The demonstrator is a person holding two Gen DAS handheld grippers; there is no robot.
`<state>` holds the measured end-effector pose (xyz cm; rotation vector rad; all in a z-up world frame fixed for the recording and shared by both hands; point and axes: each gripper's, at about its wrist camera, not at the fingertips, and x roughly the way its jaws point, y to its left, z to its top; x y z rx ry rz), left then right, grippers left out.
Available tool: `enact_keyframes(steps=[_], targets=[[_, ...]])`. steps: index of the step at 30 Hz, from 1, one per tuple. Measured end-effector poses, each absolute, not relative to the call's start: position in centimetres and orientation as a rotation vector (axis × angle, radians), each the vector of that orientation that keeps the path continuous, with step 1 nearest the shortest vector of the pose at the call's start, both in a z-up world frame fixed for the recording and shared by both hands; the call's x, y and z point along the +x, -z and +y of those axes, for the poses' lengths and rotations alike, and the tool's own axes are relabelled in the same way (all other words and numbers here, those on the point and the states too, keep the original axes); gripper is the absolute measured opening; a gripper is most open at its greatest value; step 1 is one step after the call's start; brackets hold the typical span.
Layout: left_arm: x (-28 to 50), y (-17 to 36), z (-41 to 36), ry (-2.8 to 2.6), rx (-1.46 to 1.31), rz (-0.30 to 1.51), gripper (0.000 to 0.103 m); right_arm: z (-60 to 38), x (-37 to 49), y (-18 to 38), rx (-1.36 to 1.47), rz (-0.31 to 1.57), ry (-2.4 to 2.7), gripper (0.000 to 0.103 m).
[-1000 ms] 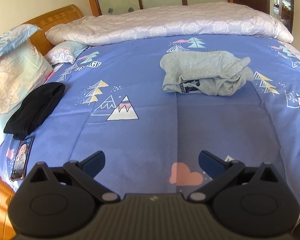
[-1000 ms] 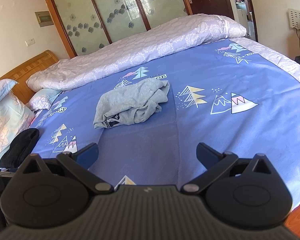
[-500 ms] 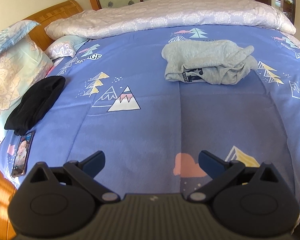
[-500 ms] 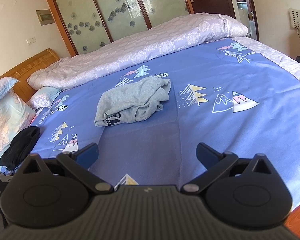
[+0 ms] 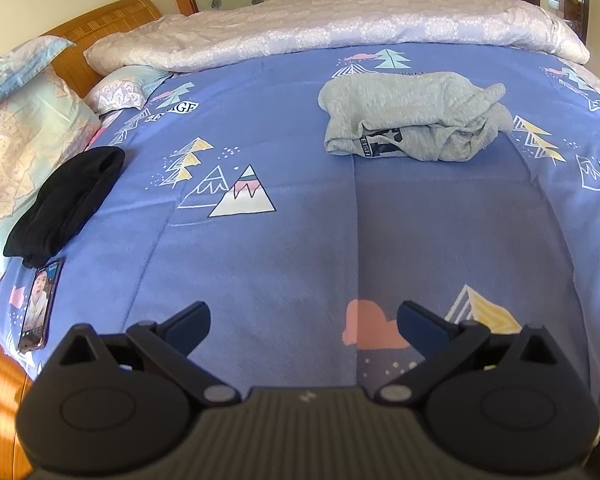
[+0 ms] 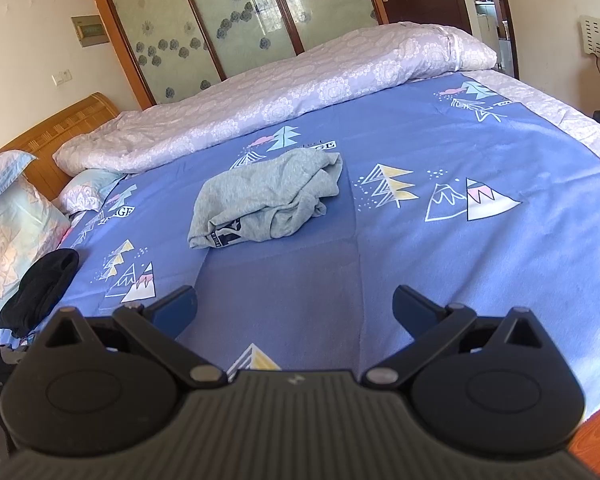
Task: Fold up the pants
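Grey pants (image 5: pixel 412 120) lie in a loose bundle on the blue patterned bed cover (image 5: pixel 300 240), a dark printed patch facing the near side. The right wrist view shows the same grey pants (image 6: pixel 268 200) at centre left. My left gripper (image 5: pixel 303 322) is open and holds nothing, hovering over the near part of the bed, well short of the pants. My right gripper (image 6: pixel 295 308) is likewise open with nothing between its fingers, also short of the pants.
A black garment (image 5: pixel 64 204) lies at the left near floral pillows (image 5: pixel 24 136). A phone (image 5: pixel 40 306) rests by the bed's left edge. A rolled lilac quilt (image 5: pixel 340 28) runs along the far side. Wooden headboard (image 5: pixel 100 28) at left; wardrobe doors (image 6: pixel 240 20) behind.
Both grippers have edged forward toward the pants, the left one tipping a little more downward. Their jaws stay open. The pants have not moved.
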<state>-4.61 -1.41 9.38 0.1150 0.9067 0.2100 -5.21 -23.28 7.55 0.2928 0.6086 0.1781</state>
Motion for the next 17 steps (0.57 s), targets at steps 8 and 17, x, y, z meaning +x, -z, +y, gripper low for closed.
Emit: enact_keyframes(steps=[8, 17], targets=[[-4.43, -9.14, -1.48, -0.201, 0.105, 0.922, 0.103, -23.26, -5.04, -7.38, 0.291, 0.614, -0.176, 0.103], [-4.75, -9.69, -2.03, -0.159, 0.116, 0.890, 0.103, -23.20, -4.88, -7.03, 0.290, 0.624, -0.175, 0.103]])
